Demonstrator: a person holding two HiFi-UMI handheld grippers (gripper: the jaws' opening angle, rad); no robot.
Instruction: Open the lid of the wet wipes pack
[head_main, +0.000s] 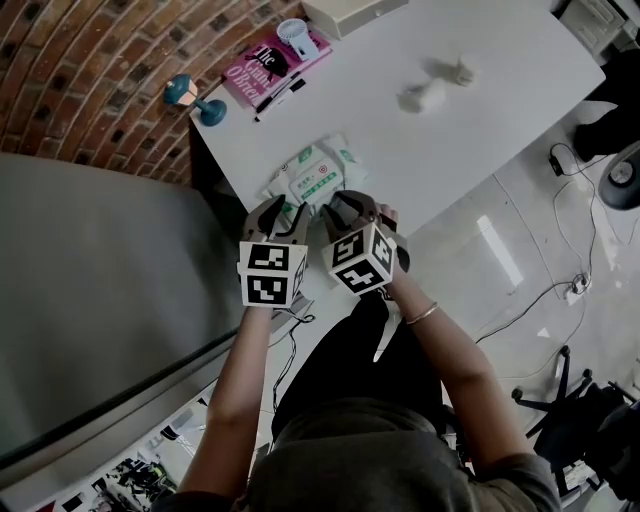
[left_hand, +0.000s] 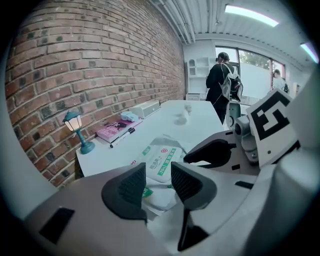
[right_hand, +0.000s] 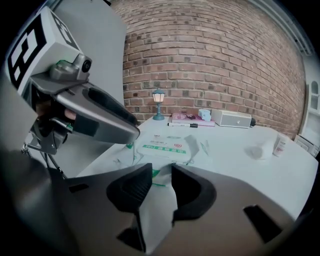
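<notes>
At centre frame, your left gripper and right gripper hover side by side, both jaws spread and pinching nothing, just beside the wet wipes pack.

Loads of bare table right of the wipes pack, only two small white things further out. Far-left corner's cluttered though: lamp, pink book and pen all sit by the brick wall
</notes>
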